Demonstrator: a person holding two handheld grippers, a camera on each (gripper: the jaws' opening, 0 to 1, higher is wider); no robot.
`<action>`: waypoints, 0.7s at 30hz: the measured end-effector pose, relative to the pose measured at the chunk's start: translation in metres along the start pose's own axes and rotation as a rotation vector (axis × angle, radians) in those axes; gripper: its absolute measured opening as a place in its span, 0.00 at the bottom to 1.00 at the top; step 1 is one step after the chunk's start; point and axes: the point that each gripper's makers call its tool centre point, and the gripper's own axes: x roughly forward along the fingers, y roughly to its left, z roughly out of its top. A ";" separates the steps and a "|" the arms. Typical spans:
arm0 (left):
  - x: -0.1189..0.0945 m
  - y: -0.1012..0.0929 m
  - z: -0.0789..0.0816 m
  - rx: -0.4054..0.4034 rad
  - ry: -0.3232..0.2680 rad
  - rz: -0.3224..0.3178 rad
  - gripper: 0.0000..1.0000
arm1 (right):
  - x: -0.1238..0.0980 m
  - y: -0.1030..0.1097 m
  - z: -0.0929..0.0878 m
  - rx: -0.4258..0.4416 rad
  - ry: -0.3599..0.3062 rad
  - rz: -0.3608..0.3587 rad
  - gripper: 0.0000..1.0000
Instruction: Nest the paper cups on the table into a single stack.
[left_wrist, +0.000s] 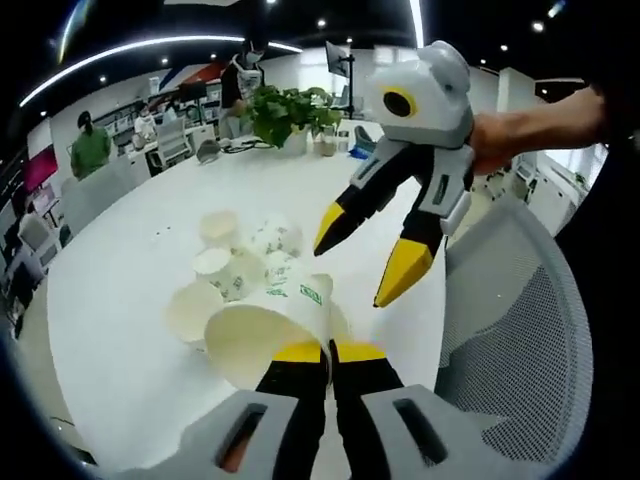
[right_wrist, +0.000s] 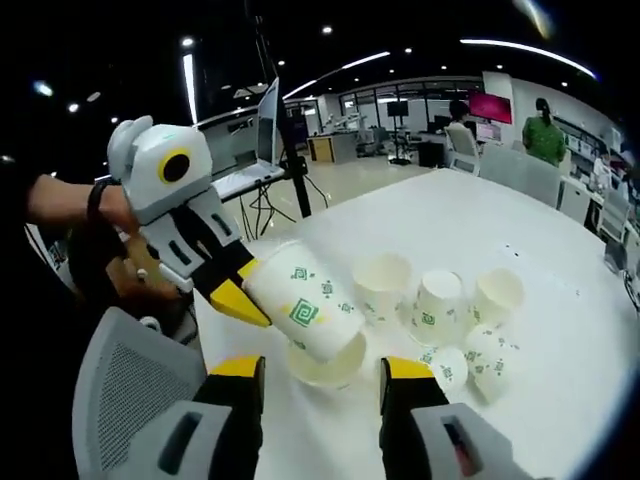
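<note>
Your left gripper (left_wrist: 328, 352) pinches a white green-printed paper cup (right_wrist: 305, 300) tilted for nesting, while your right gripper (right_wrist: 322, 378) gapes wide, ready to receive.

Each gripper has a rounded pale grey shell with a dark lens ringed in yellow, seen on the right gripper (left_wrist: 370, 255) and the left gripper (right_wrist: 245, 290). Grey slotted links carry black jaws tipped with yellow. Behind the left gripper's shell, the wrist wears a dark band (right_wrist: 95, 200).
</note>
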 end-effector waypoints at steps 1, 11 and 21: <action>0.001 0.000 0.000 0.009 0.011 -0.002 0.00 | 0.000 0.000 -0.001 -0.003 0.003 0.000 0.45; 0.000 0.002 0.004 0.118 0.117 -0.053 0.00 | 0.001 -0.004 -0.003 -0.017 0.009 -0.001 0.45; 0.001 0.001 -0.002 0.298 0.247 -0.114 0.00 | -0.004 -0.008 -0.004 -0.011 0.006 -0.012 0.45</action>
